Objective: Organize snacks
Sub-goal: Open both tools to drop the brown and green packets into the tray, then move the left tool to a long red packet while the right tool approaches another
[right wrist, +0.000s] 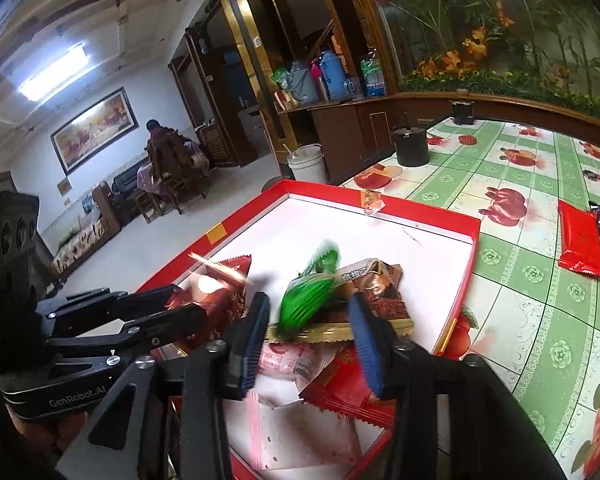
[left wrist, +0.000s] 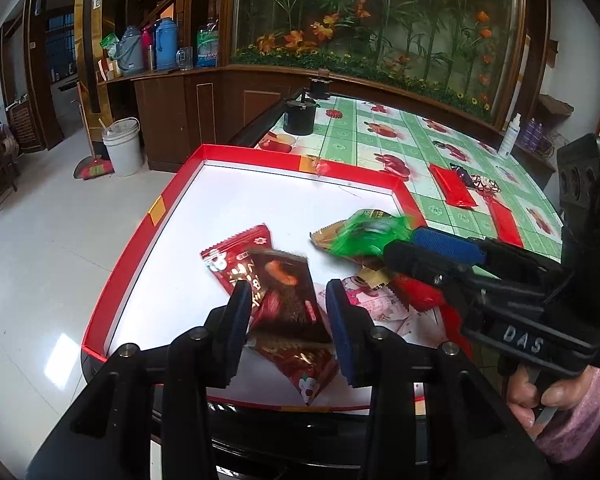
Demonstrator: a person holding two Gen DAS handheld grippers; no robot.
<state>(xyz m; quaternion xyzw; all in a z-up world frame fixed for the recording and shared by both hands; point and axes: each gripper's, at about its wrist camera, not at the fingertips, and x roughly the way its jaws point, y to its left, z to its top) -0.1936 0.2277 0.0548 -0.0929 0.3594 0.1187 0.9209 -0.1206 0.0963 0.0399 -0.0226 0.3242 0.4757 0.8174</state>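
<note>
Loosely, both tools [left wrist: 288, 312] [right wrist: 308, 340] hover above snacks [left wrist: 364, 236].

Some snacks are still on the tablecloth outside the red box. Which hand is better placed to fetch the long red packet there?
Probably the right. The red packet lies on the tablecloth past the box's right wall, on the right gripper's side. The left gripper is over the box's other half.

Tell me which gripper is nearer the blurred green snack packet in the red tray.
Right. The right gripper has the green snack packet between its open fingers; the left gripper is off to its left, over dark red wrappers.
</note>
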